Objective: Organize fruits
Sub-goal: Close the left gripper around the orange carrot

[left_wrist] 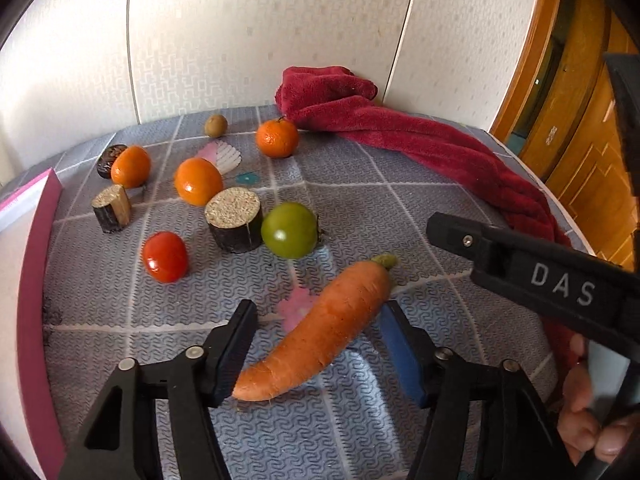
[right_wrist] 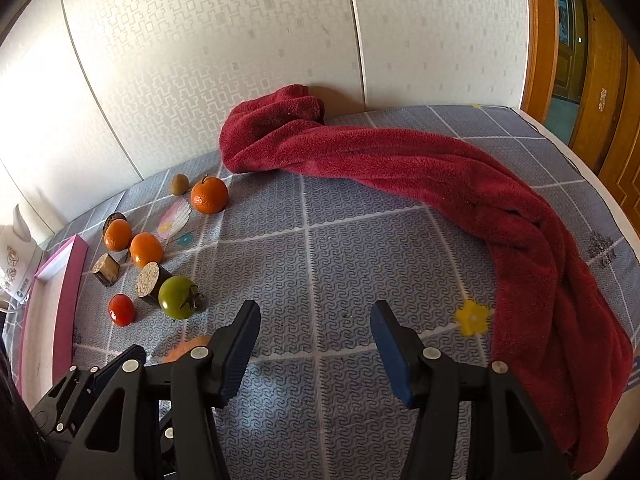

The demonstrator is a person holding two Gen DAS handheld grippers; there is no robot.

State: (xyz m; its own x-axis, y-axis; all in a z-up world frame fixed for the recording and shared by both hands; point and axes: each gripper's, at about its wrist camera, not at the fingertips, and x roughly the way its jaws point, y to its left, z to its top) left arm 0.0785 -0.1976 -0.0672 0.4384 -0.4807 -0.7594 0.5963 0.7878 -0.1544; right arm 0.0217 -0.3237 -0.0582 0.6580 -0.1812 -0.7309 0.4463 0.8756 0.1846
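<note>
Patterned tablecloth (right_wrist: 320,248) carries fruits (left_wrist: 198,181), carrot (left_wrist: 320,332), red towel (right_wrist: 440,176).

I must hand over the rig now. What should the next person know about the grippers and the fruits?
Left gripper: open around the carrot, which lies on the table cloth; no firm grip seen yet.
Right gripper: open, empty.
Three oranges, a red tomato, a green tomato and a kiwi lie scattered.
Done: nothing sorted. Left: everything.

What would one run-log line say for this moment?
left gripper: around carrot, no grip seen | right gripper: open, empty | green tomato: untouched
</note>
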